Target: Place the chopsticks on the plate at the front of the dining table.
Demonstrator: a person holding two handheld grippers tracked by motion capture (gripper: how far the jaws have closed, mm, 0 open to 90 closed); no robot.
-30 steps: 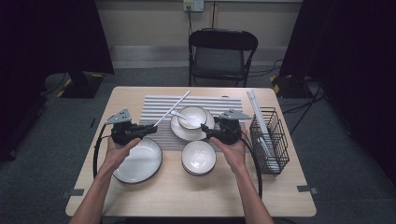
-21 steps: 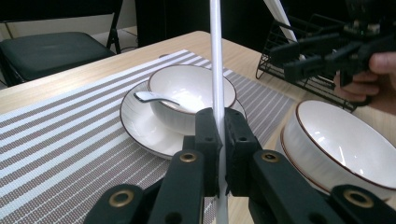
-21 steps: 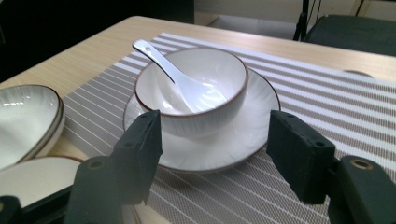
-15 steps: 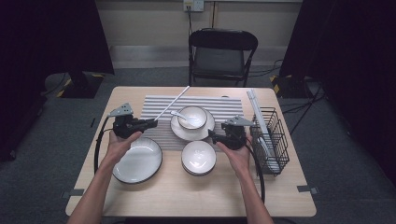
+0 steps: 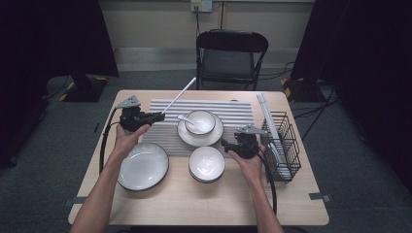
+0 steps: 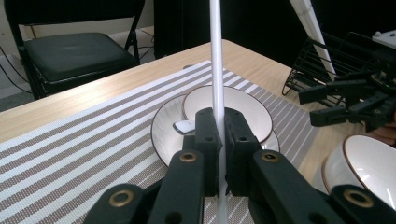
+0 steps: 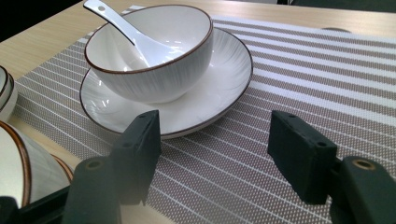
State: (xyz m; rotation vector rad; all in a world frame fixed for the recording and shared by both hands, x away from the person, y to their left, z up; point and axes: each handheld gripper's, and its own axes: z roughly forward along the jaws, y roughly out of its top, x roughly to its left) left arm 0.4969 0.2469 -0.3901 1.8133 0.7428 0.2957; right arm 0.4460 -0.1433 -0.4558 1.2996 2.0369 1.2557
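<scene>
The left tongs (image 6: 219, 140) are clamped on a white chopstick (image 6: 215, 56) (thin, plain, no lettering to read), which slants up from them above the striped placemat (image 5: 233, 109) at the left of the table (image 5: 194, 204). The right tongs (image 7: 212, 144) stand open with nothing between them, low over the placemat, just before a saucer (image 7: 224, 84) carrying a brown-rimmed bowl (image 7: 154, 79) with a white spoon (image 7: 126, 32) in it. Near them sit stacked small bowls (image 5: 206, 164), a larger plate (image 5: 143, 166) and a black wire basket (image 5: 282, 145).

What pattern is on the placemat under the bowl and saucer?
The placemat has woven grey-brown and white stripes; the right gripper view shows it best.
</scene>
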